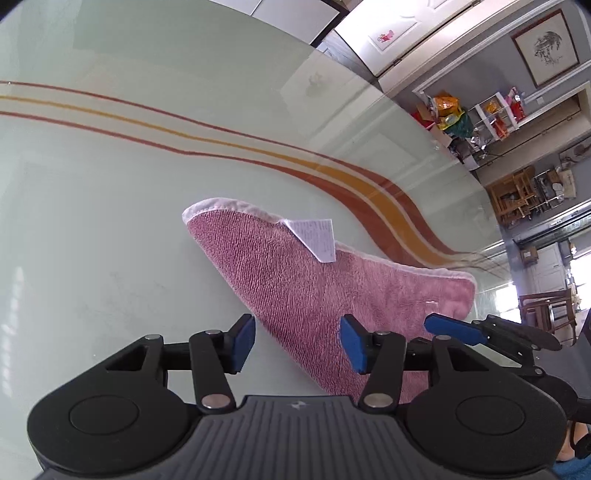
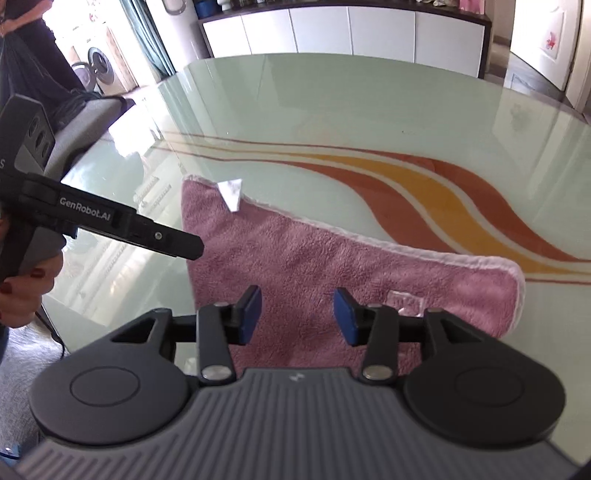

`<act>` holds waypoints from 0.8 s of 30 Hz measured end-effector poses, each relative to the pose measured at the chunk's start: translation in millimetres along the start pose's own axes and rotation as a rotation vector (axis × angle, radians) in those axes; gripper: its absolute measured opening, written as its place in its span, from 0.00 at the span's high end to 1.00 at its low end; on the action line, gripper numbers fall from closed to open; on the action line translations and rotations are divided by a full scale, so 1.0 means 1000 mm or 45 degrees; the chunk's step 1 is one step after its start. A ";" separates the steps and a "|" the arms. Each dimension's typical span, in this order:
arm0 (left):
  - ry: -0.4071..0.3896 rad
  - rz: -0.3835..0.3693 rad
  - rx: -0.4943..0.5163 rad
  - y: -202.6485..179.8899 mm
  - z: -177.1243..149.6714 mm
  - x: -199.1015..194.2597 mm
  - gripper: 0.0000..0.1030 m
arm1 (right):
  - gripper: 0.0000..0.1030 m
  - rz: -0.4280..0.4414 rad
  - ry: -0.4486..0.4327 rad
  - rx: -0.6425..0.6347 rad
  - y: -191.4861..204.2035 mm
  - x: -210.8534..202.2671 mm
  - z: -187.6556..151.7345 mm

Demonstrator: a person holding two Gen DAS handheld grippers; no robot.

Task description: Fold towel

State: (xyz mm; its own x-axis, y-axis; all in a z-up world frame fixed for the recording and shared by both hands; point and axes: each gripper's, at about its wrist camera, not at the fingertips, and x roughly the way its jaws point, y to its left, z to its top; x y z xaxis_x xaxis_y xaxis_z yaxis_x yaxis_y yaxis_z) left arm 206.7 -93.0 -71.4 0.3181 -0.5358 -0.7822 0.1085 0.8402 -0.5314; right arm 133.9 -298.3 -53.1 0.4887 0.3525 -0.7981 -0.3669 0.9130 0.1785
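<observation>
Pink towel (image 2: 332, 266) folded flat on glass table (image 2: 332, 103): soft, light, limp. Left gripper (image 1: 297, 341), right gripper (image 2: 297, 314) jaws apart, empty. Pinch hemmed corner, 2 o'clock.

"GenRobot.AI" in white letters on the black arm of the left tongs (image 2: 201, 247); towel tag print illegible.

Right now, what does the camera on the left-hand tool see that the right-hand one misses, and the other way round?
Only the left wrist view shows the framed drawing on the wall and cluttered shelves.

Only the right wrist view shows a washing machine, white cabinets behind the table, and a hand gripping the left tool's handle.

Both show the pink towel with its white label lying on the glass table, and both grippers, left gripper and right gripper, open above it.
</observation>
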 end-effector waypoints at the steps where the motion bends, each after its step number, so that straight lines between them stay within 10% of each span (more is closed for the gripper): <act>1: 0.004 0.010 0.003 -0.001 0.000 0.003 0.46 | 0.58 0.011 0.001 -0.011 0.001 0.000 -0.001; 14: -0.040 0.032 0.027 -0.012 -0.005 0.018 0.36 | 0.61 0.032 0.065 -0.080 0.004 0.011 -0.027; 24: -0.117 0.057 0.078 -0.018 0.001 -0.001 0.74 | 0.60 0.013 0.049 -0.096 0.017 0.013 -0.028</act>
State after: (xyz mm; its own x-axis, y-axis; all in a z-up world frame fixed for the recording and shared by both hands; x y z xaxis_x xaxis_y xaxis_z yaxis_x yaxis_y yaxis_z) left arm 205.2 -107.1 -60.9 0.4085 -0.4898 -0.7702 0.1489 0.8683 -0.4732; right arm 112.1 -284.1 -77.1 0.4543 0.3518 -0.8185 -0.4309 0.8909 0.1438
